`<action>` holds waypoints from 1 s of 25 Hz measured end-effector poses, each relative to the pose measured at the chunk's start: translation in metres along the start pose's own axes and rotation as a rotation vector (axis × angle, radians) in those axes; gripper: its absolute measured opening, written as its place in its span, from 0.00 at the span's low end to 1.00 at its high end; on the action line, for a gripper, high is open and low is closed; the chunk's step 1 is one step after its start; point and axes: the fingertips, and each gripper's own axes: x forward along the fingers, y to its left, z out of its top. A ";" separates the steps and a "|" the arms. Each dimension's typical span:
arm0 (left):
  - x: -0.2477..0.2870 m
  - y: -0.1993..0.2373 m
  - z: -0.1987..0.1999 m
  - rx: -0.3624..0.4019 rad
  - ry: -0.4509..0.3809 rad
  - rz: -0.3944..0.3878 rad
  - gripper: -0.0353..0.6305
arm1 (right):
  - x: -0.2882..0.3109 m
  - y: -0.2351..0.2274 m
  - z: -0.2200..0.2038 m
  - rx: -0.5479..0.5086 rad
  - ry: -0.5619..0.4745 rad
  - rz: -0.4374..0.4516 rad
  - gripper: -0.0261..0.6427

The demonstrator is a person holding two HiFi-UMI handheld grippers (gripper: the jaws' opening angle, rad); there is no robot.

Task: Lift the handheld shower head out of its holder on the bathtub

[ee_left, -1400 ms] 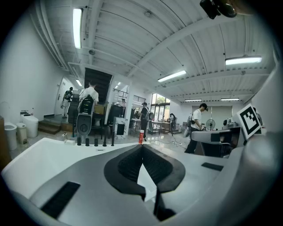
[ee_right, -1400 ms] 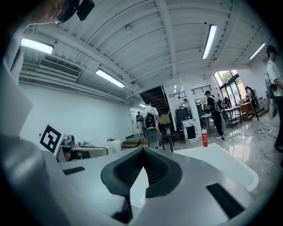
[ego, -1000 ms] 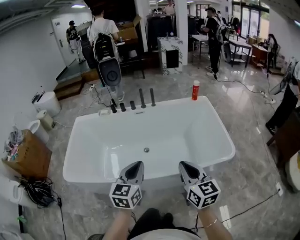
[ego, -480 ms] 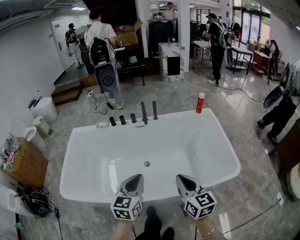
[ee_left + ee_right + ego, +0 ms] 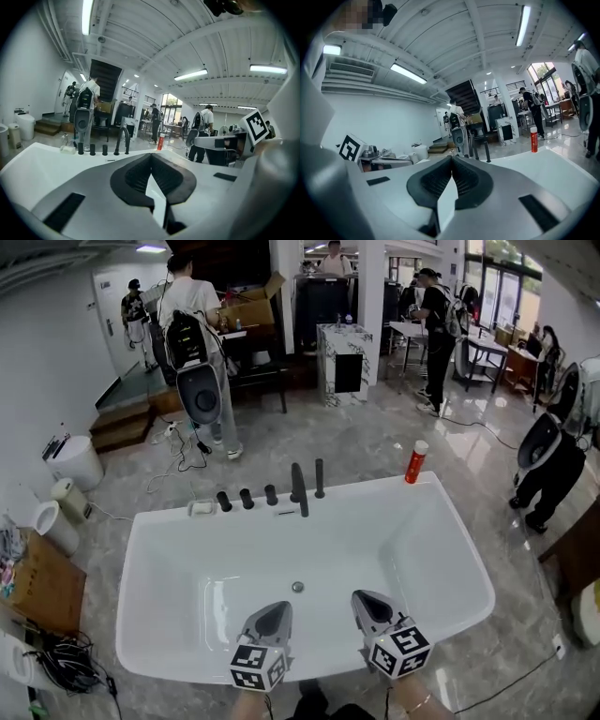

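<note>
Head view: the left gripper (image 5: pixel 272 613) and right gripper (image 5: pixel 367 600) hover at bottom centre over the near rim of a white bathtub (image 5: pixel 450 521). Both have jaws pressed together, pinching nothing. The black handheld shower head (image 5: pixel 319 478) stands upright on the far rim, centre frame, well apart from them.

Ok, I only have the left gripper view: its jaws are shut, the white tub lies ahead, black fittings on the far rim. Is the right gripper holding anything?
Observer: No. The right gripper is shut, pads together, nothing between them.
Reviewer: How near are the two to the fittings?
Observer: Not near. In the head view the left gripper and the right one hang at the near rim of the bathtub; the handheld shower head stands upright on the far rim, untouched.
Reviewer: Anything inside the tub?
Observer: Only a drain in its floor.
</note>
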 end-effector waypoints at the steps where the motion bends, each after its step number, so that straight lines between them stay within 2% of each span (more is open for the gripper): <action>1: 0.007 0.007 0.003 0.000 0.003 -0.003 0.08 | 0.012 -0.006 0.004 -0.003 0.000 -0.010 0.05; 6: 0.042 0.038 0.005 -0.006 0.021 -0.018 0.08 | 0.068 -0.038 0.006 -0.024 0.027 -0.045 0.08; 13: 0.107 0.066 0.004 -0.018 0.036 -0.022 0.08 | 0.148 -0.089 0.007 -0.048 0.044 -0.046 0.09; 25: 0.241 0.127 -0.023 -0.052 0.054 0.047 0.08 | 0.295 -0.199 -0.044 -0.008 0.094 -0.025 0.11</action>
